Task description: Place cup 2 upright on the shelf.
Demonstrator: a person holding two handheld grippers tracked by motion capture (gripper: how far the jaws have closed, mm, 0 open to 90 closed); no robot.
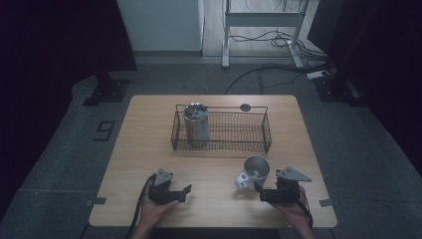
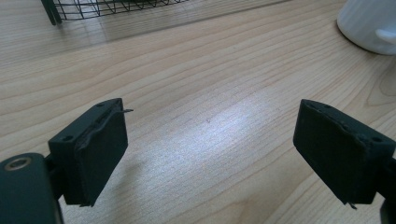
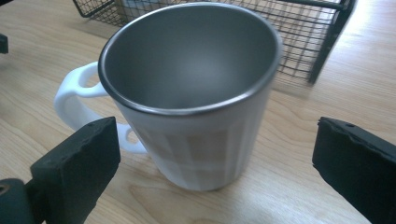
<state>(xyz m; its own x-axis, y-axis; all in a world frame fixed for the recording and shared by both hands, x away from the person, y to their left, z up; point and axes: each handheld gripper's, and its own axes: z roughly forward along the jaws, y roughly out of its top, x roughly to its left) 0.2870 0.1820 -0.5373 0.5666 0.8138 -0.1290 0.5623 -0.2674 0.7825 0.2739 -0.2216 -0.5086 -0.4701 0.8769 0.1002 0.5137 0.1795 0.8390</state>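
A white mug [image 1: 254, 172] with a steel inside and a white handle stands upright on the wooden table [image 1: 144, 149], near the front right. My right gripper [image 1: 260, 191] is open just in front of it. In the right gripper view the mug [image 3: 194, 102] stands between and just beyond the spread jaws, touching neither. My left gripper [image 1: 188, 193] is open at the front left over bare wood, jaws wide apart in the left gripper view [image 2: 210, 151], with the mug's base [image 2: 369, 23] at the far right. A steel tumbler [image 1: 195, 124] stands in the left end of a black wire basket [image 1: 249, 145].
The wire basket sits at the table's middle back, its near corner [image 2: 56, 11] ahead of my left gripper and its mesh [image 3: 308, 42] right behind the mug. A small dark disc [image 1: 245, 107] lies behind the basket. Floor cables and a desk frame lie beyond the table.
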